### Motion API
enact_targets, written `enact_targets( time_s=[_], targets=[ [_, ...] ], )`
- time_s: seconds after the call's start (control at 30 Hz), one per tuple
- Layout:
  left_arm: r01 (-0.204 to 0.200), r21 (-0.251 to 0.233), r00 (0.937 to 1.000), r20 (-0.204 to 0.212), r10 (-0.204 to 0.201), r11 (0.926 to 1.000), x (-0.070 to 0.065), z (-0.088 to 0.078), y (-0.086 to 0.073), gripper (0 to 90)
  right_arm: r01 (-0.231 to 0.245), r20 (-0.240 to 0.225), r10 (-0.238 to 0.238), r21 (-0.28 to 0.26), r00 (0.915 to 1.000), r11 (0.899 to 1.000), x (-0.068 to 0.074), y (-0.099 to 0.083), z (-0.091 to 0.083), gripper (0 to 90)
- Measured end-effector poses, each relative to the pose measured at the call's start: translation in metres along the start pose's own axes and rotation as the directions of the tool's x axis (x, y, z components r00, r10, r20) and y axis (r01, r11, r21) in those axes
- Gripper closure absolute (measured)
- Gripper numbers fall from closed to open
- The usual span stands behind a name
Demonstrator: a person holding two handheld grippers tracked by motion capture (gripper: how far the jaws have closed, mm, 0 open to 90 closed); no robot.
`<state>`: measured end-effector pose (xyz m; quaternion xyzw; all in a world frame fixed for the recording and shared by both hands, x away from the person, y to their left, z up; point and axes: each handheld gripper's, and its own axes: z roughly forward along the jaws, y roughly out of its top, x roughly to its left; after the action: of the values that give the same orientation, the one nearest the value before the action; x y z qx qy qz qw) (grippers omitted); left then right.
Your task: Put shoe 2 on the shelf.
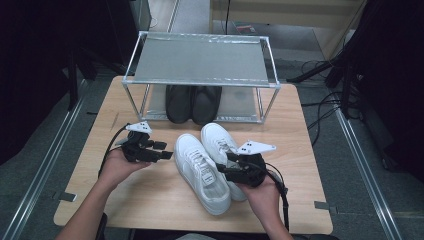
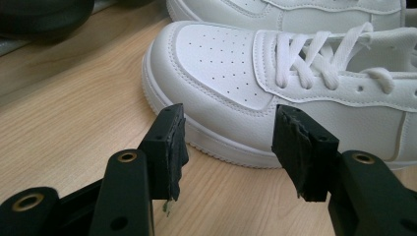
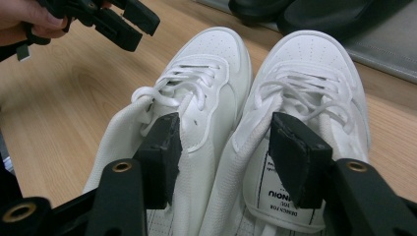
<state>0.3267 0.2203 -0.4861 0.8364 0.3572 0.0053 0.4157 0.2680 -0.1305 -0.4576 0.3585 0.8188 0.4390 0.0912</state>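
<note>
The right gripper [image 3: 223, 147] is hovering with spread jaws over the heels of both white sneakers [image 1: 210, 167] near the table's [image 1: 300, 130] front edge, seemingly to straddle their inner collars, while the left gripper [image 2: 228, 142] is waiting open beside one toe.

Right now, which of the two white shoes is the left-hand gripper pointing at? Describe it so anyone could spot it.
On the light wooden table, in front of the metal-framed shelf rack holding dark shoes, lie two white lace-up leather sneakers side by side. It is the left white sneaker, nearer the left gripper, its heel closer to the table's front edge.
</note>
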Motion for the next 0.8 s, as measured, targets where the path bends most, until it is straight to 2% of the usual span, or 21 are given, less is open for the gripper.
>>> enact_targets(
  time_s=[0.13, 0.33, 0.47, 0.8],
  targets=[
    [-0.001, 0.000, 1.0000, 0.001, 0.001, 1.0000, 0.002, 0.001, 0.002, 46.6, 0.013, 0.024, -0.013, 0.014, 0.9996, 1.000, 0.003, -0.004, 0.002, 46.0],
    [-0.010, 0.006, 0.9999, 0.002, 0.010, 0.9999, 0.004, 0.004, 0.005, 46.6, 0.008, 0.026, -0.009, 0.027, 0.9996, 1.000, 0.007, -0.009, 0.006, 44.4],
    [-0.005, -0.008, 1.0000, 0.005, 0.005, 1.0000, 0.004, 0.005, 0.006, 46.6, 0.017, 0.033, -0.018, 0.033, 0.9993, 0.999, 0.011, -0.012, 0.011, 42.8],
    [-0.003, -0.017, 0.9999, 0.012, 0.004, 0.9999, 0.005, 0.005, 0.006, 46.6, -0.004, 0.044, 0.002, 0.029, 0.9990, 1.000, 0.014, -0.011, 0.022, 41.7]
  ],
)
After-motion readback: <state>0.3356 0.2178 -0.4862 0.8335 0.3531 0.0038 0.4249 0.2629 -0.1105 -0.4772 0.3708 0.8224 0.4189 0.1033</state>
